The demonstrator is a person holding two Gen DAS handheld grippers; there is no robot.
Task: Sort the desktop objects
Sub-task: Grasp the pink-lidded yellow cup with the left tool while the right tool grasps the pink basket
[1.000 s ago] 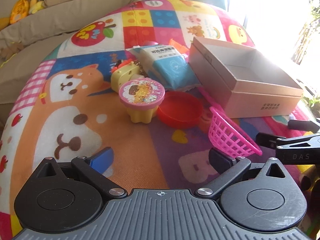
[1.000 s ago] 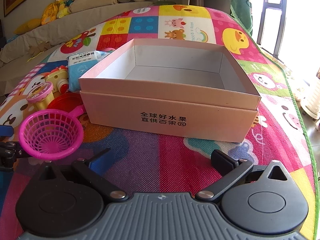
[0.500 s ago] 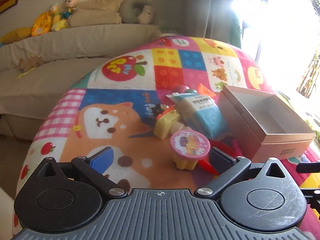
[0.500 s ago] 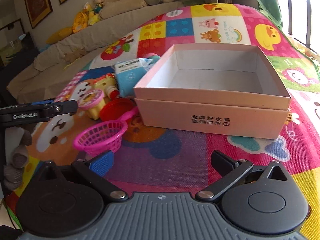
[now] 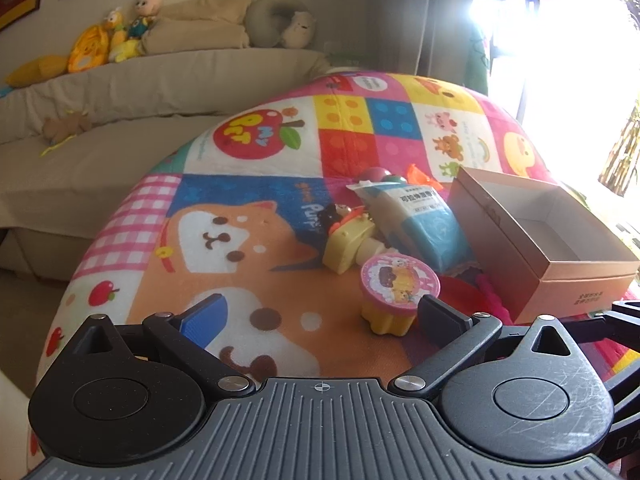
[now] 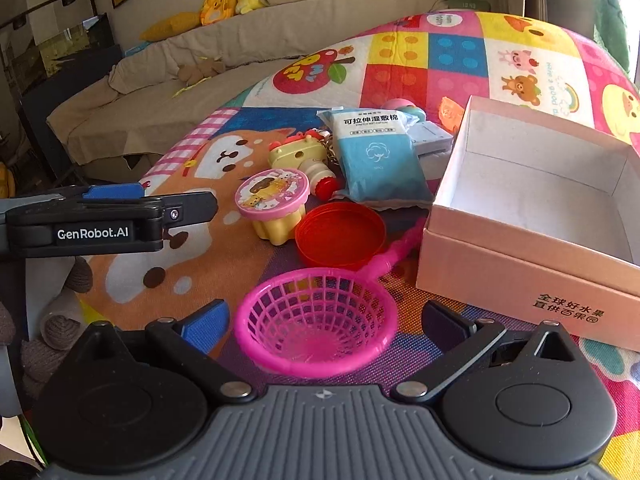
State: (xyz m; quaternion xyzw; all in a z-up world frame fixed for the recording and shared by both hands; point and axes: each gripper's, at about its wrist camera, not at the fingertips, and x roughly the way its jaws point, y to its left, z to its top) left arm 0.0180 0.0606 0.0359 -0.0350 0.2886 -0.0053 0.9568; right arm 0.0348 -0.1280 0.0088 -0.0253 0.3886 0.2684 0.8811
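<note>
We hold our left tongs (image 5: 320,316) spread apart over the mat (image 5: 248,184), gripping nothing, with the pink-lidded cup (image 5: 398,294) just beside the right finger. Our right tongs (image 6: 326,322) are also wide apart, and the pink basket (image 6: 316,320) lies between the fingers, untouched. The red lid (image 6: 340,234), yellow camera toy (image 6: 298,154) and blue pack (image 6: 378,158) lie left of the open box (image 6: 532,216).
</note>
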